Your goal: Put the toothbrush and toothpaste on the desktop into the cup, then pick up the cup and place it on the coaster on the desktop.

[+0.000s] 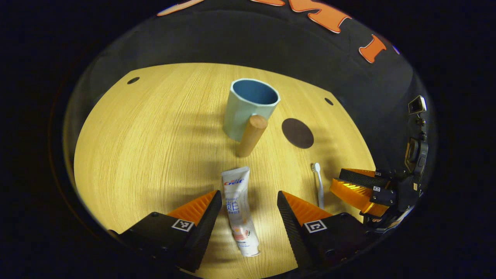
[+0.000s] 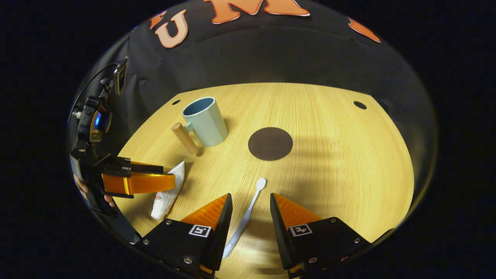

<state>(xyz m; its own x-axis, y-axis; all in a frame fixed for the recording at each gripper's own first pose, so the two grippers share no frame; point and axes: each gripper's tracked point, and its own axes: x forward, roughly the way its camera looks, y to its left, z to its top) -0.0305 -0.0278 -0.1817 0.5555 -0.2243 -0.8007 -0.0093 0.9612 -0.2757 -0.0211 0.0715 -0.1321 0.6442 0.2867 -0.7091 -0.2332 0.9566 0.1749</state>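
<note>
Left tongs (image 1: 250,201) sit wide open around the toothpaste (image 1: 239,209) lying flat on the bench (image 1: 155,147). Right tongs (image 2: 251,205) gape over the toothbrush (image 2: 248,213), not gripping. Cup (image 1: 250,108) stands beside the coaster (image 1: 297,133), both farther back.

Cup (image 2: 205,121) and coaster (image 2: 270,143) side by side at the desktop's (image 2: 348,162) back, toothpaste (image 2: 167,190) and toothbrush (image 2: 248,211) nearer.

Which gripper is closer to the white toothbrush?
Right. The right gripper straddles the white toothbrush, jaws open on either side. The left gripper sits over the white toothpaste tube, beside the toothbrush.
</note>
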